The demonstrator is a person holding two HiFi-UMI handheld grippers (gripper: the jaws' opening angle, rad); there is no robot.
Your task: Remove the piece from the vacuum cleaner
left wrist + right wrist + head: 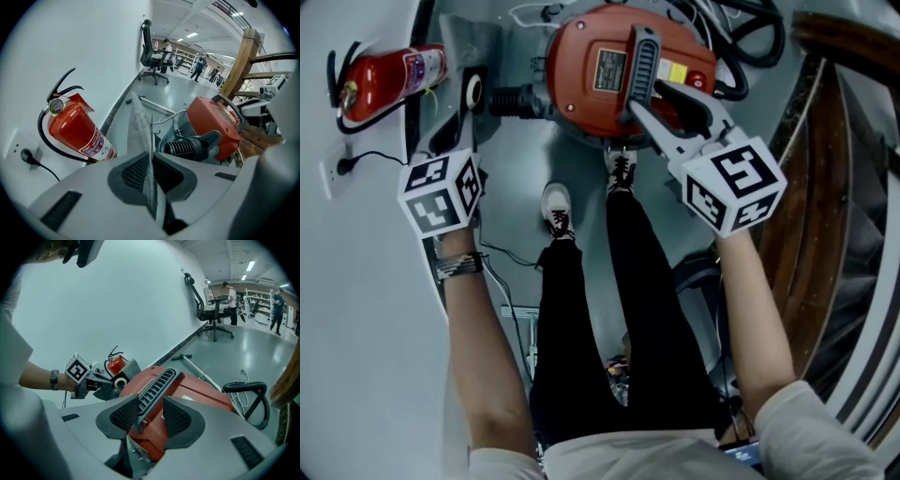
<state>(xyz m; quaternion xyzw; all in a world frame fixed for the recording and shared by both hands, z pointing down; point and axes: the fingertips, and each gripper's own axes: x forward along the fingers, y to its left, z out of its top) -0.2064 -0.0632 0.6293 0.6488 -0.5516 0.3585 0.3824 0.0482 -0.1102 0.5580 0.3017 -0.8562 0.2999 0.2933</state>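
The jaws of the left gripper point(151, 161) were pinched on a thin grey flat piece point(139, 126), edge-on, near the black hose socket point(187, 147) of the red vacuum cleaner point(218, 124). The jaws of the right gripper point(151, 405) clamped its grey ribbed handle point(157, 385). A red fire extinguisher point(77, 133) sat by the white wall point(93, 42).

Upper centre, vacuum cleaner point(591, 70) showed glossy red plastic; its handle point(641, 58) was ribbed matt grey plastic. Upper left, fire extinguisher point(389, 80) gleamed painted red metal. Grey floor point(520, 155) looked smooth, semi-gloss. Grey sheet point(139, 126) appeared rough woven cloth. At right, beam point(240, 63) was wood.
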